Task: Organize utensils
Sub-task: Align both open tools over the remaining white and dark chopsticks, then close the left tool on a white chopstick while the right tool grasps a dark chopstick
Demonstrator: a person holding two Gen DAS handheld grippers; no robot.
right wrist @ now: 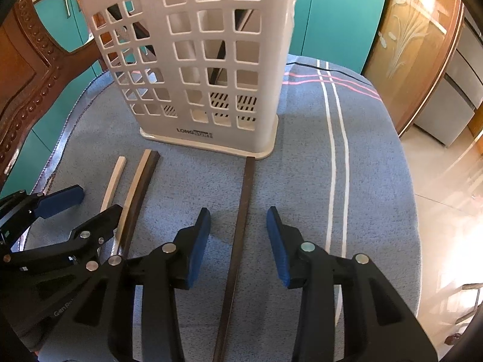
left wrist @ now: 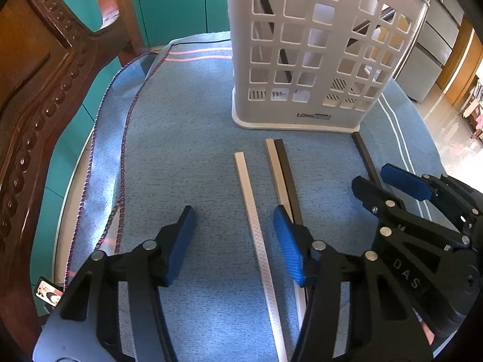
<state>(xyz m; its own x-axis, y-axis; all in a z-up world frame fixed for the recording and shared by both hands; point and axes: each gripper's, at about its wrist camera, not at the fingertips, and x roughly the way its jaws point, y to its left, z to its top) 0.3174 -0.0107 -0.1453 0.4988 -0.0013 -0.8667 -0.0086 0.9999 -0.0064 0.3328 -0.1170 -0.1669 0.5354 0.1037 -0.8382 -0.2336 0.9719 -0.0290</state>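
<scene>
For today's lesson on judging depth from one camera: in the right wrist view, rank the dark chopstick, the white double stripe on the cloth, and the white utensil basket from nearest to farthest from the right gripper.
1. Dark chopstick: lies between the right gripper fingers, untouched.
2. White double stripe: on the cloth just right of the gripper.
3. White utensil basket: upright, straight ahead at the chopstick's far end.

The surface is rounded and covered by a blue cloth with white and pink stripes. A white slotted basket stands upright toward the far edge. In front of it lie four sticks — a white stick, a touching beige stick and dark stick, and a separate dark-brown stick nearer the right edge.
</scene>
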